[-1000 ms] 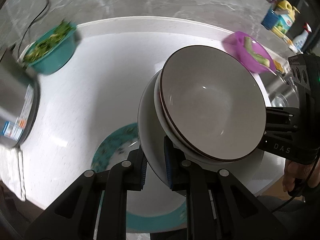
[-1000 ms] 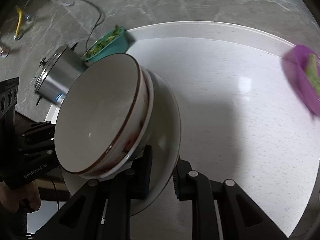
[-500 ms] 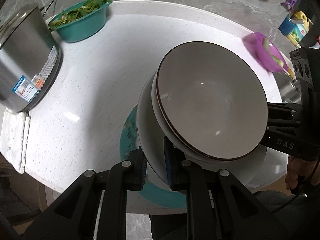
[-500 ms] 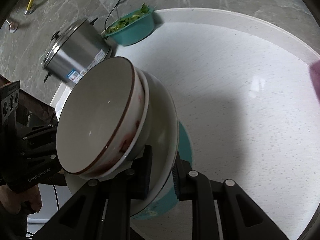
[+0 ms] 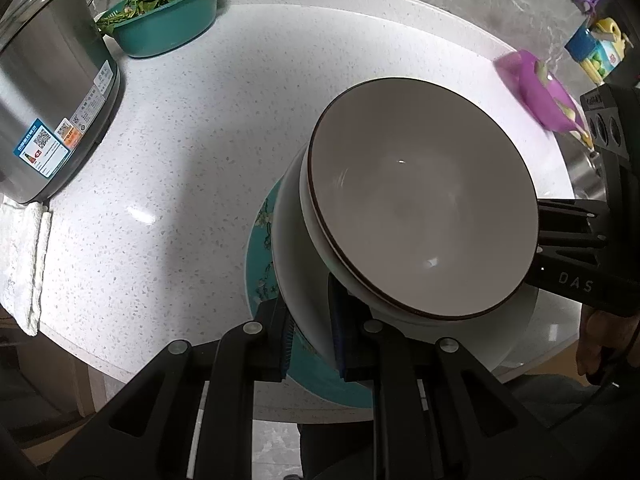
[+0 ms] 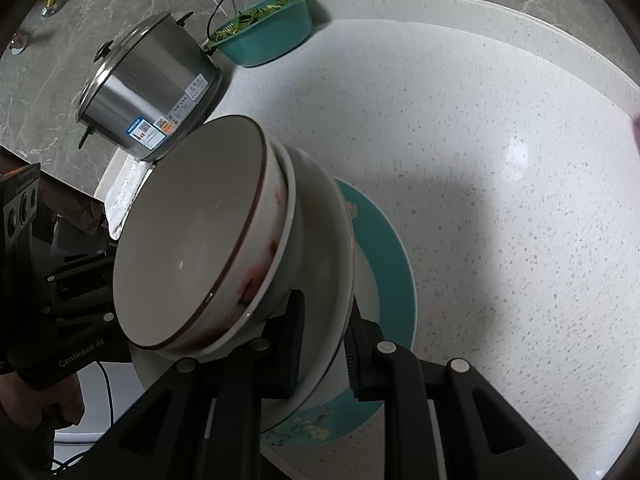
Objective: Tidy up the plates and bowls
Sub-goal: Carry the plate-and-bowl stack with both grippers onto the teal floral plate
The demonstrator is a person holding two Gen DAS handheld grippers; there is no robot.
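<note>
Bowls stacked on white plate; left gripper and right gripper clamp its opposite rims above teal plate.

Open white speckled table between the steel cooker pot at left and the purple bowl at right. Teal bowl of greens blocks the far left corner. Teal floral plate lies directly beneath the held stack; folded white towel occupies the left edge.
</note>
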